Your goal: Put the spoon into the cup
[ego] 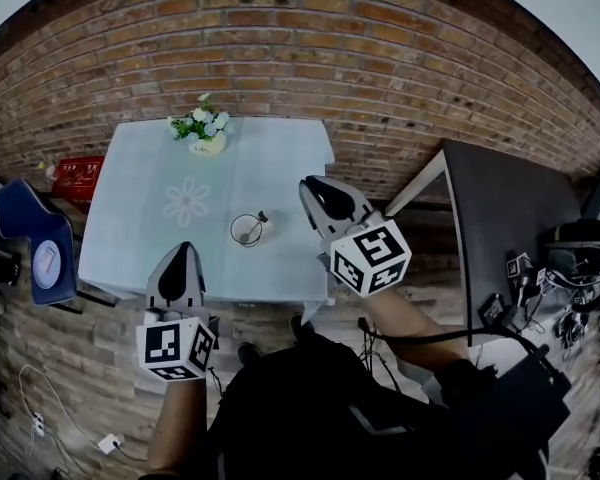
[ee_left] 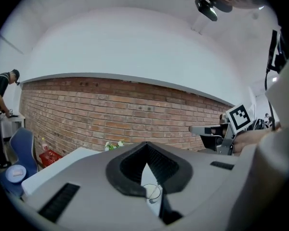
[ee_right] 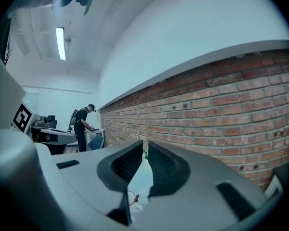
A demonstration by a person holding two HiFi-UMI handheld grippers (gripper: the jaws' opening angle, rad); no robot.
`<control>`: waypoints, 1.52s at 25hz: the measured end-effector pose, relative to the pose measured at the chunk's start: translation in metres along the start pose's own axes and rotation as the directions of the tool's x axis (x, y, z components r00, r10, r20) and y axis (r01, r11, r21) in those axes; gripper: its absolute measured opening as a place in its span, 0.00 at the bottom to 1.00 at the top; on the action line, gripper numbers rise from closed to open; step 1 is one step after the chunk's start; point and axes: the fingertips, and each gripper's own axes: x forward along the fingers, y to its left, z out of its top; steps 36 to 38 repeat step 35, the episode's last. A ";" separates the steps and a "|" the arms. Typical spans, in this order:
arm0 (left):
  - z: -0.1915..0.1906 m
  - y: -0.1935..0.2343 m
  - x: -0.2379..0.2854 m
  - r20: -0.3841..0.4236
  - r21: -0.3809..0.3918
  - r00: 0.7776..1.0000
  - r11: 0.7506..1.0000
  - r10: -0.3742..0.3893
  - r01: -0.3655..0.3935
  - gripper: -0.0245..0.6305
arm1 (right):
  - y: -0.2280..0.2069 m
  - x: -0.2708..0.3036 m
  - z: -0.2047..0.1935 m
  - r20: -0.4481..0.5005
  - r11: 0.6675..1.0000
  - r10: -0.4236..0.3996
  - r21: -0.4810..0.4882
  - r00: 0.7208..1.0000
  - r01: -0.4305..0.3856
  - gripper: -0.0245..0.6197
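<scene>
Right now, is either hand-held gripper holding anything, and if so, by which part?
Nothing is held. The left hand-held gripper and the right hand-held gripper are both empty. The spoon already stands in the cup on the table.

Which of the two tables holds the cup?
The table with the pale blue cloth, by the brick wall; the cup, spoon in it, stands there. The dark table at the right has no cloth.

Left gripper (ego: 184, 252): near left, pointing far; jaw tips closed together, nothing between them.
Right gripper (ego: 312, 184): right of the left one, reaching farther; jaws a narrow slit apart, empty.
Left forearm (ego: 176, 423): straight behind its gripper.
Right forearm (ego: 405, 326): angled in from near right.
</scene>
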 end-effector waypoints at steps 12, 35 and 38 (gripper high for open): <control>0.027 -0.006 0.002 0.031 0.016 0.997 0.997 -0.070 0.069 0.05 | -0.002 -0.041 0.024 0.036 0.993 -0.116 0.003 0.993 0.116 0.07; 0.033 0.000 -0.005 0.041 0.020 0.997 0.998 -0.058 0.058 0.05 | 0.004 -0.044 0.034 0.071 0.993 -0.121 -0.004 0.990 0.122 0.07; 0.033 0.000 -0.005 0.041 0.020 0.997 0.998 -0.058 0.058 0.05 | 0.004 -0.044 0.034 0.071 0.993 -0.121 -0.004 0.990 0.122 0.07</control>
